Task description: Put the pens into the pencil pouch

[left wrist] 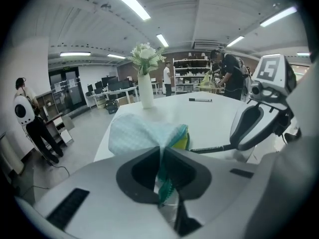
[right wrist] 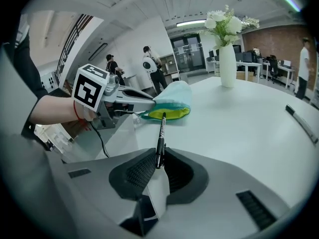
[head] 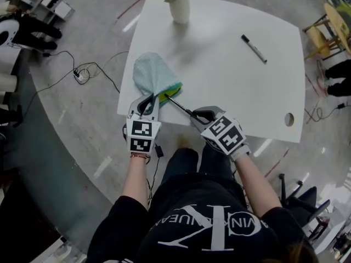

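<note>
A teal pencil pouch (head: 154, 76) with a yellow lining lies near the white table's (head: 230, 75) front-left edge, its mouth facing me. My left gripper (head: 149, 104) is shut on the pouch's zipper edge (left wrist: 162, 180). My right gripper (head: 196, 115) is shut on a black pen (head: 178, 104) by its rear end. The pen's tip (right wrist: 163, 117) sits right at the pouch's open mouth (right wrist: 167, 114). I cannot tell whether the tip is inside. A second black pen (head: 254, 49) lies loose at the table's far right.
A white vase with flowers (head: 179, 7) stands at the table's far edge. The table has a round hole (head: 289, 119) near its right front corner. Cables (head: 82, 73) trail on the floor at left, a chair base (head: 299, 199) stands at right, and people stand in the background.
</note>
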The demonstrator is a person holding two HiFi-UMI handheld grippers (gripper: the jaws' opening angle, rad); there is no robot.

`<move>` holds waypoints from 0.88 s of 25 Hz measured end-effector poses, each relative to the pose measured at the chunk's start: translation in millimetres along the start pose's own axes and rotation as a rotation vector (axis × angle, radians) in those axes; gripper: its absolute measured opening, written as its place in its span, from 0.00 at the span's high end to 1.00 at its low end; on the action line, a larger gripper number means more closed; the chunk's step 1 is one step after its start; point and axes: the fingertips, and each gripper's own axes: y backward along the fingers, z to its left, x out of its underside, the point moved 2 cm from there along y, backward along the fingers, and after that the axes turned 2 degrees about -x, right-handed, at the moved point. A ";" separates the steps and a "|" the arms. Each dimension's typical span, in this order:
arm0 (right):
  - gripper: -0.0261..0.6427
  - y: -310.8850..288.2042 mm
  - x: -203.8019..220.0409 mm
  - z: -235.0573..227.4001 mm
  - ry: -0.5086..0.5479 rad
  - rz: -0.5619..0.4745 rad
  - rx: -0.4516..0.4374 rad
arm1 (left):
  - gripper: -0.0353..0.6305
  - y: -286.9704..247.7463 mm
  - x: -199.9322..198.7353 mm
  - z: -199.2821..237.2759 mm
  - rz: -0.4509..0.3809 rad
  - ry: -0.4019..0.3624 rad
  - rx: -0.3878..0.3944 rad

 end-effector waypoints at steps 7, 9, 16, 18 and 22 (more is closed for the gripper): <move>0.86 -6.6 -3.4 1.5 -0.028 0.057 0.015 | 0.91 3.5 -0.1 -13.7 -0.007 -0.013 0.035; 0.86 -9.0 -3.4 1.9 -0.033 0.078 0.020 | 0.91 4.9 0.2 -15.5 -0.012 -0.009 0.042; 0.86 -13.9 -10.1 3.8 -0.053 0.084 0.025 | 0.92 8.6 -2.5 -24.5 -0.027 -0.013 0.083; 0.86 -15.6 -12.0 4.7 -0.062 0.078 0.026 | 0.92 9.8 -2.4 -28.3 -0.028 -0.014 0.096; 0.86 -21.7 -20.9 6.4 -0.075 0.055 0.020 | 0.92 11.3 -2.2 -32.6 -0.027 -0.017 0.113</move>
